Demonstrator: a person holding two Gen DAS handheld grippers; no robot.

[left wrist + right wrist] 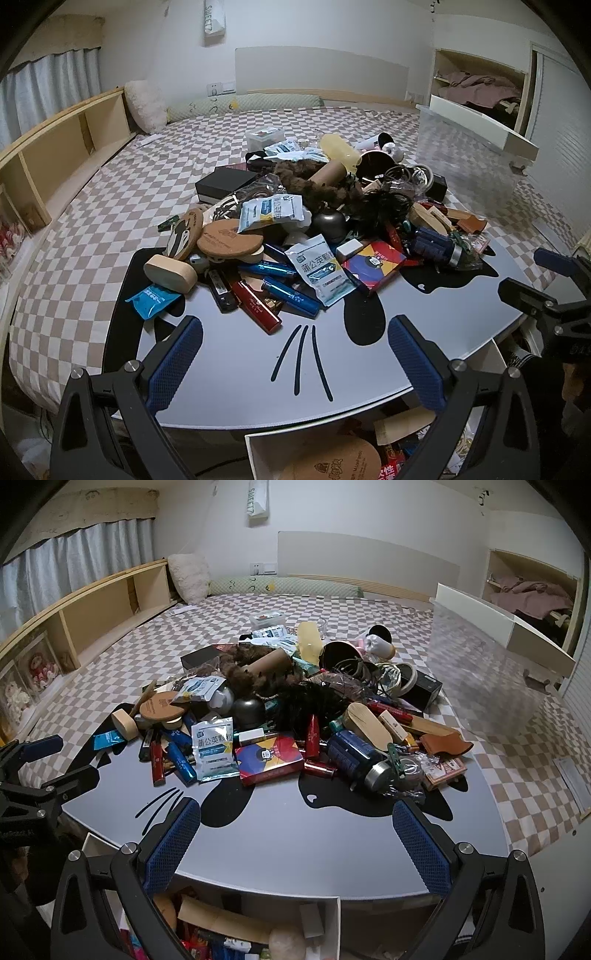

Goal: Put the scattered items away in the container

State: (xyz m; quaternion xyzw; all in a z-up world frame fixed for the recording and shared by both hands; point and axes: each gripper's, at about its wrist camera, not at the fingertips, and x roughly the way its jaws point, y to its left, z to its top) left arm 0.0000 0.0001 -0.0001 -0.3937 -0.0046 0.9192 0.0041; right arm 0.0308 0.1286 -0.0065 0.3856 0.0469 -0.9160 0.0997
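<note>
Box (334,919) under near table (424,332) edge holds some items; big pile (310,221) left mid-table. Left gripper (295,350) and right gripper (297,830) both spread, empty, hovering near edge. Mostly undone.

We see both pictures in dim, cool indoor light with a bluish tint. The light seems to come from above, so shadows under the pile of items (314,221) are soft and short. The grey tabletop (314,842) gives a weak sheen. Strong fisheye distortion bends the edges, and the corners are black. The far wall looks slightly soft and grainy.
</note>
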